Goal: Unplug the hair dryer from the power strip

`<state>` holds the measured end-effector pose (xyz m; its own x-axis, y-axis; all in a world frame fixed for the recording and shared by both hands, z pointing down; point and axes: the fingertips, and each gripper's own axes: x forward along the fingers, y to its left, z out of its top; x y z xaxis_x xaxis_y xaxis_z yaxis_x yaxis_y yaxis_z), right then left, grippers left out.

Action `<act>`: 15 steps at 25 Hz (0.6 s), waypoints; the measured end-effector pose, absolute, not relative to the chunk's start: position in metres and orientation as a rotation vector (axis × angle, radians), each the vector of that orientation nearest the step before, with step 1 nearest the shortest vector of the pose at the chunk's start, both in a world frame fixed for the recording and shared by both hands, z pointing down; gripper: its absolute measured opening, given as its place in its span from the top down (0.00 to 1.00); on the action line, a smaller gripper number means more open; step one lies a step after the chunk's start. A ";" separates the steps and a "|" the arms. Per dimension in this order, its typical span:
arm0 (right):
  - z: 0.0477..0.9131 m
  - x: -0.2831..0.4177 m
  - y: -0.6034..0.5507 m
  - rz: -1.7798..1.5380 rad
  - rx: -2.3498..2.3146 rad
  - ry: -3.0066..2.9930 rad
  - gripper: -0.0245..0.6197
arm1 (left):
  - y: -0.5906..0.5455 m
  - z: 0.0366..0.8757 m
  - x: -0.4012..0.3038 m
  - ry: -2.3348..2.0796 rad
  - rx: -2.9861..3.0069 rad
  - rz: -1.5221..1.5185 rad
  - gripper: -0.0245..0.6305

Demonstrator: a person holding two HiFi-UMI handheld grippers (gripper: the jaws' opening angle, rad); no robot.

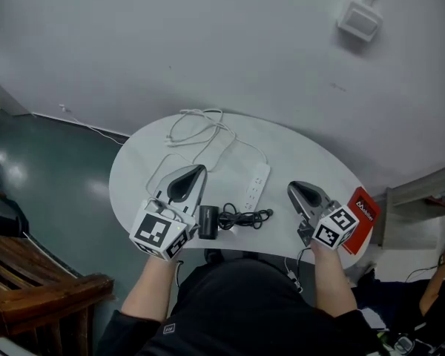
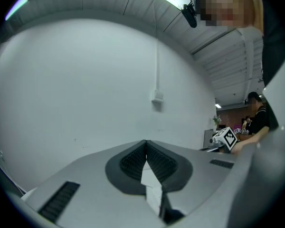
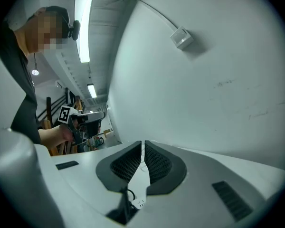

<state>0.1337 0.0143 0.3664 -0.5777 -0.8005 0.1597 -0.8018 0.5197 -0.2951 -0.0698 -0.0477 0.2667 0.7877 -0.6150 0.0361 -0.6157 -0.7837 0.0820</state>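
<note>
Left gripper (image 1: 199,170) and right gripper (image 1: 292,189) are held over the round table (image 1: 133,176), jaws closed, nothing gripped. Hair dryer (image 1: 208,222) is laid between them, cord (image 1: 246,218) bundled beside it, just by the power strip (image 1: 257,186).

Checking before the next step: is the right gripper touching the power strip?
Apart. The head view shows bare table between the right gripper and the power strip.
</note>
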 end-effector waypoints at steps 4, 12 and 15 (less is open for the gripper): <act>0.336 0.128 0.022 0.479 1.539 -2.725 0.90 | -0.048 0.267 -0.071 -0.906 2.917 0.000 0.94; 0.292 0.145 0.013 0.369 1.709 -2.777 0.91 | -0.049 0.268 -0.047 -0.863 2.929 -0.003 0.94; 0.270 0.163 0.001 0.289 1.769 -2.814 0.91 | -0.054 0.263 -0.029 -0.871 2.940 0.025 0.94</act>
